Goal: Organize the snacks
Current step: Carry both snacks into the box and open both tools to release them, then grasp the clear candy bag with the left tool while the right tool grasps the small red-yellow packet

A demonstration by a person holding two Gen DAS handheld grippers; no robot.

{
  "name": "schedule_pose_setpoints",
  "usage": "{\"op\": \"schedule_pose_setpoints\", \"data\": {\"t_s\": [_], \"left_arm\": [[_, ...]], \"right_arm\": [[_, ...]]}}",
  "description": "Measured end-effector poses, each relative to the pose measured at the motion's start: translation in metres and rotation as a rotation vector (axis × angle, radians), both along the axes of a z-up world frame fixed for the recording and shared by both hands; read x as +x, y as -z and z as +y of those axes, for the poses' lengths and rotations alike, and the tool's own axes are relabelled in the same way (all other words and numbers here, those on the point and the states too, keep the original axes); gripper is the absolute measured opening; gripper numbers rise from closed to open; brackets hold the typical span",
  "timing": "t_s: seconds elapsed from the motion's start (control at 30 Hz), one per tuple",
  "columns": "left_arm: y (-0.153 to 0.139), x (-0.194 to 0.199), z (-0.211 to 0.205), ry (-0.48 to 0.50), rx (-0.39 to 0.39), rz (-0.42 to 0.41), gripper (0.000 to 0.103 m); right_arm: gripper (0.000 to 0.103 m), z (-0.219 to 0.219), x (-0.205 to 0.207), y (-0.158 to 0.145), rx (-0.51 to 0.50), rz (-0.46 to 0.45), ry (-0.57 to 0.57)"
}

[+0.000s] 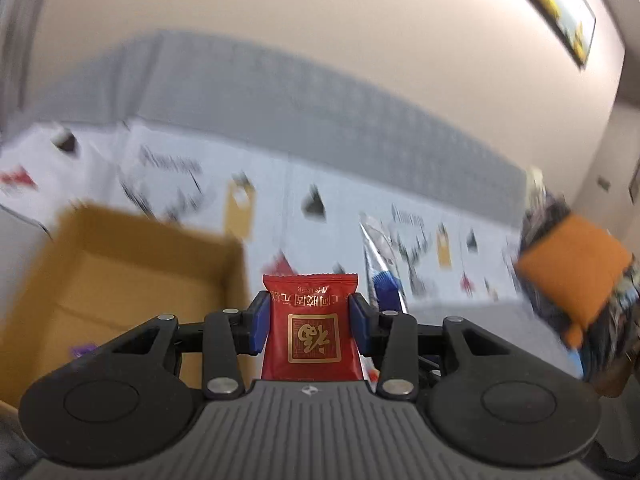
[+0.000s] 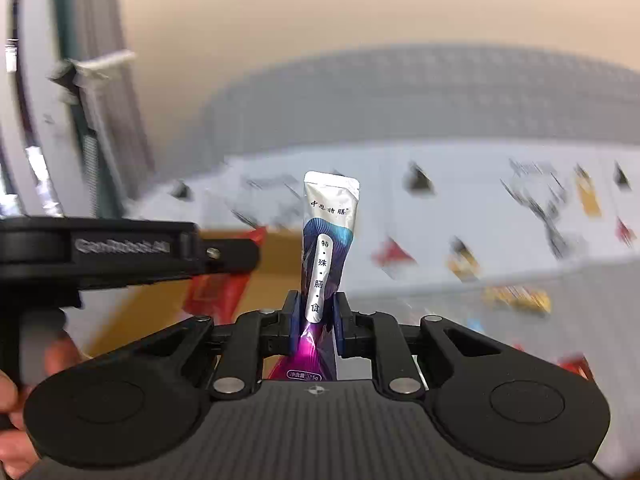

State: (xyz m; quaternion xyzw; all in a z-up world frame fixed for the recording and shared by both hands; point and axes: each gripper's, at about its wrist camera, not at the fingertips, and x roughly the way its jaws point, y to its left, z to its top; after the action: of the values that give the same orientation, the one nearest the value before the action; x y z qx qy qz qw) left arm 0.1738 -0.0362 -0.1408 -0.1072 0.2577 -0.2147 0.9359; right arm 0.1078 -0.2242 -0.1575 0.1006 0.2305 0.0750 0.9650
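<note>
Left wrist view first: my left gripper (image 1: 307,322) is clamped on a red snack packet (image 1: 310,332) with a gold seal, its blue pads (image 1: 258,322) pressing both sides and the packet standing upright between them. An open cardboard box (image 1: 120,280) sits just left of it on the patterned white cloth (image 1: 280,184), and a silver sachet (image 1: 380,256) lies beyond on the right. Right wrist view: my right gripper (image 2: 316,320) pinches a slim silver-and-purple stick pouch (image 2: 326,248) near its lower end, upright, tilted slightly. I see the other gripper's black body (image 2: 120,252) at left, blurred, in front of the box (image 2: 276,264).
</note>
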Motion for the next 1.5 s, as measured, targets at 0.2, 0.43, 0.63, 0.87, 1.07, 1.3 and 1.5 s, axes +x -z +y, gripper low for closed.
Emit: {"op": "schedule_pose_setpoints", "data": {"t_s": [0.2, 0.43, 0.63, 0.87, 1.07, 1.3, 1.5], "left_arm": [[-0.028, -0.009, 0.056, -0.117, -0.017, -0.107, 0.046], [-0.005, 0.018, 0.096, -0.214, 0.040, -0.057, 0.046], [0.049, 0.054, 0.110, -0.217, 0.079, 0.077, 0.046], [0.122, 0.097, 0.109, -0.213, 0.146, 0.263, 0.046], [0.156, 0.116, 0.113, -0.231, 0.218, 0.395, 0.046], [0.163, 0.115, 0.115, -0.235, 0.234, 0.412, 0.047], [0.158, 0.112, 0.112, -0.174, 0.202, 0.426, 0.087]], "right_arm": [[0.017, 0.046, 0.012, -0.050, -0.019, -0.099, -0.130], [0.017, 0.082, 0.047, -0.039, -0.023, -0.074, -0.206], [0.018, 0.109, 0.079, 0.007, -0.065, 0.044, -0.241], [0.018, 0.132, 0.121, 0.070, -0.145, 0.199, -0.263], [0.018, 0.139, 0.147, 0.118, -0.172, 0.370, -0.260], [0.018, 0.145, 0.149, 0.142, -0.207, 0.459, -0.260], [0.033, 0.141, 0.148, 0.134, -0.165, 0.384, -0.236]]}}
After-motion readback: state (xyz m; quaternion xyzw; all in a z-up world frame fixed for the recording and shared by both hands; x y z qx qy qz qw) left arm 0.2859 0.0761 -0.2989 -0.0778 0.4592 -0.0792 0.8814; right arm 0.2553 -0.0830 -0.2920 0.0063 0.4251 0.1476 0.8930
